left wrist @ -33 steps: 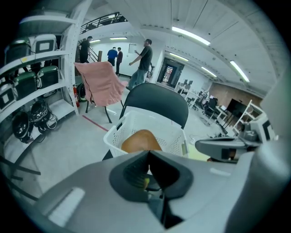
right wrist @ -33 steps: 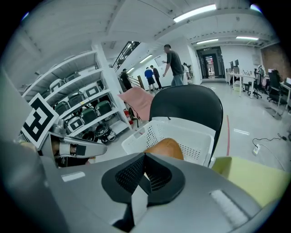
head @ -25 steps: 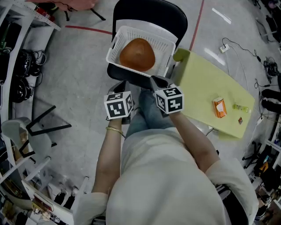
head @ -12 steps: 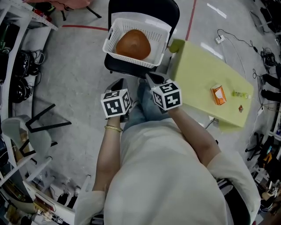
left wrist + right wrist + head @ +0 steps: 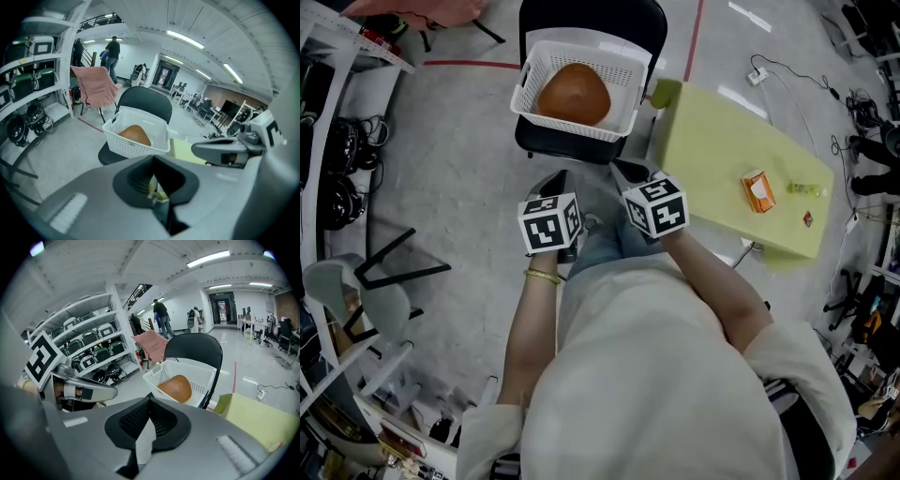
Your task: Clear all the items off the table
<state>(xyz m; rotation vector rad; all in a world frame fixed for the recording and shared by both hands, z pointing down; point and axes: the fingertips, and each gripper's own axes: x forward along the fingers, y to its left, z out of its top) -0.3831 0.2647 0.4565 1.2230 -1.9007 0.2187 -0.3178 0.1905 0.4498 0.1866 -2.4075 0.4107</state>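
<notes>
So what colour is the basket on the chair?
White: the perforated plastic basket shows best in the head view.

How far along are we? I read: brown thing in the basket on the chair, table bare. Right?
No: the table is not bare. The head view shows an orange carton and small bits on it. The brown thing is in the basket on the chair.

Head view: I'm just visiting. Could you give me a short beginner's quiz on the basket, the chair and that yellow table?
1. True or false: the orange carton lies on the yellow table.
2. The white basket rests on: A the floor, B the black chair, C a shelf.
3. What colour is the round lump in the basket?
Key: 1 true; 2 B; 3 brown.
</notes>
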